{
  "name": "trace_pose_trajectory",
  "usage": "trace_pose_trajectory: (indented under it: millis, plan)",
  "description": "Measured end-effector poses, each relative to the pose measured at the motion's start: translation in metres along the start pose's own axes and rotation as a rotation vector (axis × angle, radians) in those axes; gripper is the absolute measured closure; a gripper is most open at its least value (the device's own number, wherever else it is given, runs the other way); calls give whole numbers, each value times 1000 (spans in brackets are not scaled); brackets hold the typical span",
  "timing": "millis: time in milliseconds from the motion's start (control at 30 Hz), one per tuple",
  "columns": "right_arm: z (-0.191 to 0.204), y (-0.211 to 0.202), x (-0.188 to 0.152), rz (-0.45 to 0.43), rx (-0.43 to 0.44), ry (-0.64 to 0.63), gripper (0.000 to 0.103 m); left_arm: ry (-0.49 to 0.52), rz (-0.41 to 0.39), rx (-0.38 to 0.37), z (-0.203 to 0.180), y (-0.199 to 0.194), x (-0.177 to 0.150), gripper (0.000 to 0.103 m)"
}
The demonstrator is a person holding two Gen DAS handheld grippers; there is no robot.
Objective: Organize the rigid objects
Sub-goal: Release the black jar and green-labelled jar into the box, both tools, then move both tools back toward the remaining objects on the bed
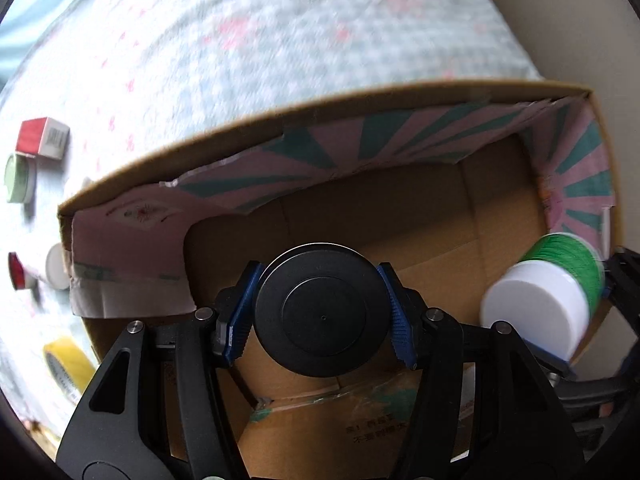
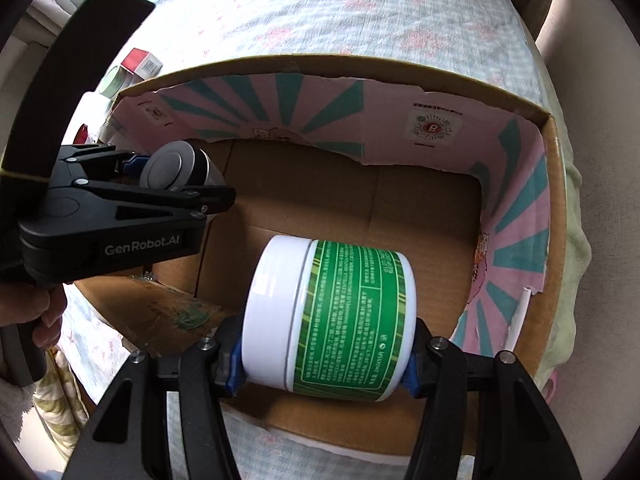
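My left gripper [image 1: 322, 314] is shut on a dark round tin [image 1: 322, 314], its flat lid facing the camera, held over the left part of an open cardboard box [image 1: 360, 216]. My right gripper [image 2: 326, 334] is shut on a green-labelled jar with a white lid [image 2: 330, 316], lying sideways between the blue pads over the box floor [image 2: 304, 208]. In the right wrist view the left gripper [image 2: 160, 178] with its tin [image 2: 172, 168] hangs at the box's left wall. The jar [image 1: 544, 296] shows at the right in the left wrist view.
The box sits on a pale patterned bedspread [image 1: 240, 40]. Left of the box lie a red and white carton [image 1: 42, 138], a pale green round tin [image 1: 18, 178], a small white cap [image 1: 56, 266], a red item [image 1: 16, 270] and a yellow tape roll [image 1: 66, 364]. A hand [image 2: 44, 304] holds the left gripper's handle.
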State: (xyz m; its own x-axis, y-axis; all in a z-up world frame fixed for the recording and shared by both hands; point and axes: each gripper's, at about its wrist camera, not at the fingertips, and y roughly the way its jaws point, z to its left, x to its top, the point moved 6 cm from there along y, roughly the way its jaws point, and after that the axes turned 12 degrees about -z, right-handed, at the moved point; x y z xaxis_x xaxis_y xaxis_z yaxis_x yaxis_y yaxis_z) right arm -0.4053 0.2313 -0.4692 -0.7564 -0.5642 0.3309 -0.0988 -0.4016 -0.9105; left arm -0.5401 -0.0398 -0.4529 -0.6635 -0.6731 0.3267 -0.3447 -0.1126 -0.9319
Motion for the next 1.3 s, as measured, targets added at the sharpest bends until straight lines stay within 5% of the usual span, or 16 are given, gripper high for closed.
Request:
trace_pose_trajectory:
  millis: [67,100,167,700,1000,1300]
  plan:
    - [-1,0,-1,2,-13,4,49,32,-33,39,0,-8,4,33]
    - [-2,-1,-1,-8,-19,-3,47,43,-49,50,0,-12,6,0]
    - [-4,-6,-2,-17,-32,-10,0,46,-85,46,1,-21,11,0]
    - [-1,-54,-1,-31,-87,20,0,-5,-129,79,-5,-73,18,0]
    - [-4,-77,7,17,-164,91,0,-112,-160,97,14,-157,-16,0]
    - [6,-119,25,-90,-201,179,0,-245,-278,162,65,-243,-58,0]
